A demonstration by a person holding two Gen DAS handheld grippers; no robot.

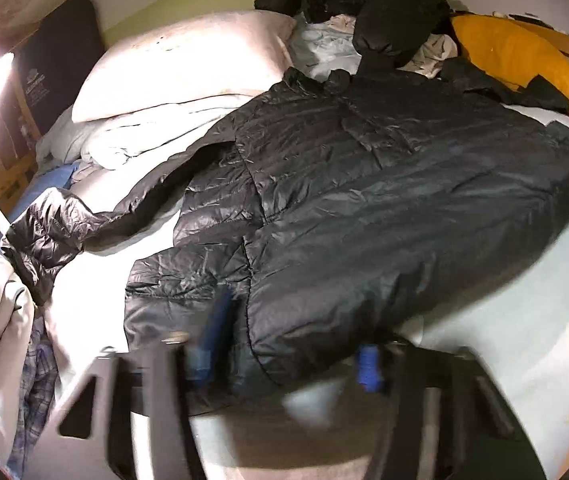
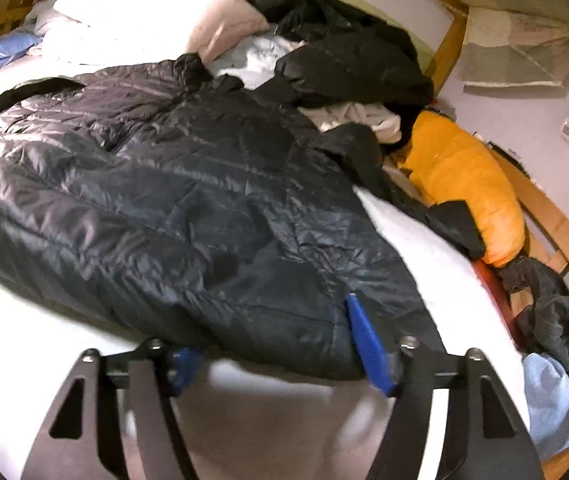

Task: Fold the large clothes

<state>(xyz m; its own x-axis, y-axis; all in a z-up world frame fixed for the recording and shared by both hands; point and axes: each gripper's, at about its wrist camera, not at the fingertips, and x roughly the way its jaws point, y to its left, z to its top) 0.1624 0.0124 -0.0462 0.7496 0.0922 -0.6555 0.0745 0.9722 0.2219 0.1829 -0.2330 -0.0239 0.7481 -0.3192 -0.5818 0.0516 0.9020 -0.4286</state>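
Observation:
A black quilted puffer jacket [image 1: 364,184] lies spread flat on the white bed sheet [image 1: 484,340], one sleeve [image 1: 56,224] trailing out to the left. My left gripper [image 1: 294,324] is at the near hem. Its blue fingers [image 1: 208,340] are blurred and stand apart with the hem between them, and no pinch shows. In the right wrist view the same jacket [image 2: 164,184] fills the left half. My right gripper [image 2: 268,326] straddles the hem's right corner. One blue finger [image 2: 364,344] lies over the fabric and the other is partly hidden under the hem. The cloth between them looks unsqueezed.
A pale pillow [image 1: 180,56] and folded bedding lie at the head of the bed. Behind the jacket sit a heap of black garments [image 1: 364,4] and an orange cushion [image 2: 460,184]. A wooden bed frame [image 2: 556,220] and dark clothes [image 2: 556,312] edge the right side. A plaid cloth [image 1: 36,380] hangs at the left.

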